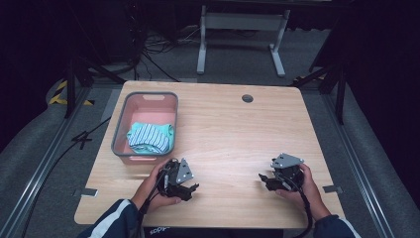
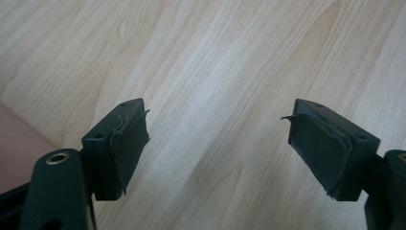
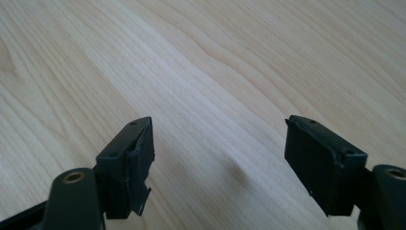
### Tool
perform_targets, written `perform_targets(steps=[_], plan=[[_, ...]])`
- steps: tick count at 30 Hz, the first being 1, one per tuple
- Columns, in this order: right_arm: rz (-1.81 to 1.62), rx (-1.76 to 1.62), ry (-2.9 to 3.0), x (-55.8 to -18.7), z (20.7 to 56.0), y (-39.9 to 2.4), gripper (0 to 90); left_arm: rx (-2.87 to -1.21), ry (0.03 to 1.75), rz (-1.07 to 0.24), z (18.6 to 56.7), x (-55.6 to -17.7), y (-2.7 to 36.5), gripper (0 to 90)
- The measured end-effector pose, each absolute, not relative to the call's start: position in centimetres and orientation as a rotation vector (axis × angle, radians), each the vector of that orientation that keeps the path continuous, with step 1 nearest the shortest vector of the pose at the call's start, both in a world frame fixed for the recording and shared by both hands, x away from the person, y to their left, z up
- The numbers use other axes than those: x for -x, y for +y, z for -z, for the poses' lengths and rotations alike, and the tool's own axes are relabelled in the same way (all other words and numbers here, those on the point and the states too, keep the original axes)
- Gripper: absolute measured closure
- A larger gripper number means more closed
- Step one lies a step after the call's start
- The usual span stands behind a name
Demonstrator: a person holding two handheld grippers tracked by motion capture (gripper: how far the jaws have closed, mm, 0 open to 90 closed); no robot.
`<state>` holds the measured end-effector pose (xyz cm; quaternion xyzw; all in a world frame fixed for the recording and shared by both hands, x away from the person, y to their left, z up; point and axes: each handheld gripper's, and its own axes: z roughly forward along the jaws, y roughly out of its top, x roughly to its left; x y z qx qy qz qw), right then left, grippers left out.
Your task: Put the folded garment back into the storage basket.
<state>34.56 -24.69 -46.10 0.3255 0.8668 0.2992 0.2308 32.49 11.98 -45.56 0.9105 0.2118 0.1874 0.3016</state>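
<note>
Both hands low at the near edge of the table (image 1: 223,129), well apart. Left gripper (image 1: 190,188) sits near-left, held from behind by the left hand (image 1: 151,191), jaws pointing right toward the middle; the left gripper view has its pads (image 2: 127,143) spread wide over bare wood, nothing between them. Right gripper (image 1: 263,179) sits near-right in the right hand (image 1: 304,186), jaws pointing left; also spread, empty, over bare wood. The two grippers face each other across a clear gap. Pink basket (image 1: 121,130) with grey rim stands on the left side, just beyond the left gripper. Inside it, at the near end, lies a folded striped cloth (image 1: 148,137) in teal and white; far end of the basket shows bare pink bottom.
</note>
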Motion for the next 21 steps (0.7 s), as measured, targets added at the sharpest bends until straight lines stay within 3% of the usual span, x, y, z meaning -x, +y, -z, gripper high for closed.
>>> perform_targets(steps=[9,21], plan=[[-0.867,-0.964,2.369,-33.2,47.4,-26.9,24.7,-2.429,0.528,-0.444,46.5,-32.8,11.8,20.1],[-1.027,-1.158,2.308,-31.7,48.6,-29.9,20.9,-2.356,0.589,-0.260,47.9,-33.8,12.1,16.8]])
